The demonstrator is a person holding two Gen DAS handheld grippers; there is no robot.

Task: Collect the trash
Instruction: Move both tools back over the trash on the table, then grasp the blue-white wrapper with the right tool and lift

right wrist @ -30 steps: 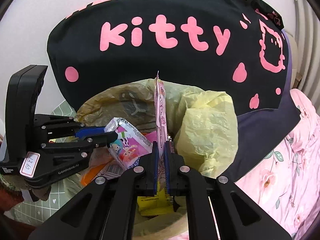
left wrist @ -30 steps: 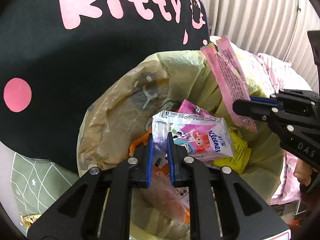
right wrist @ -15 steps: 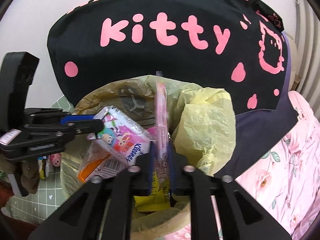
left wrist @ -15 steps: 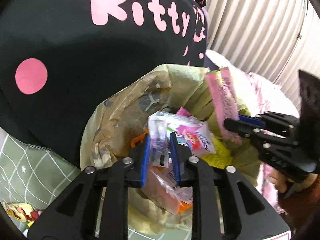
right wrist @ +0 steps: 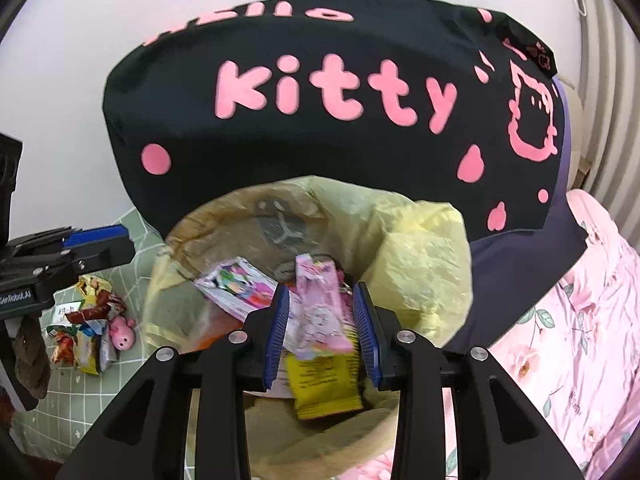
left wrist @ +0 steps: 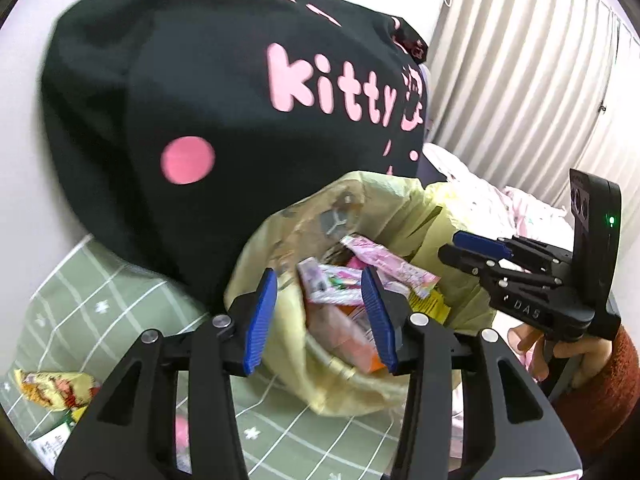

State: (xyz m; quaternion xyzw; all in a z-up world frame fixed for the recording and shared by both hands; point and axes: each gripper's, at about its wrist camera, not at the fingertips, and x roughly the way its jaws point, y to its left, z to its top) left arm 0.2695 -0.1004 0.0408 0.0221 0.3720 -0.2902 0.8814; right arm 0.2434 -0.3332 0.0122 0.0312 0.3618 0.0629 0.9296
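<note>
A yellow trash bag [left wrist: 404, 216] stands open in front of me, holding several wrappers. My left gripper [left wrist: 318, 312] hangs over its near rim with the jaws opening. The cartoon tissue pack [left wrist: 328, 280] lies loose in the bag below them, untouched by the pads. My right gripper [right wrist: 320, 328] is over the bag [right wrist: 420, 264] as well, jaws opening. The long pink wrapper [right wrist: 320, 304] shows between its pads but is not pressed, and rests on a yellow wrapper [right wrist: 324, 384]. The tissue pack [right wrist: 236, 284] lies to its left.
A black cushion [right wrist: 320, 160] with pink lettering leans behind the bag. More wrappers and a pink toy pig [right wrist: 122, 332] lie on the green checked mat [left wrist: 100, 292] to the left. Pink floral bedding [right wrist: 560, 340] is on the right, and a curtain [left wrist: 520, 80] hangs behind.
Both grippers have opened. The tissue pack and the pink wrapper have dropped into the bag. My left gripper has drawn back and up from the bag; the right one has stayed put.
</note>
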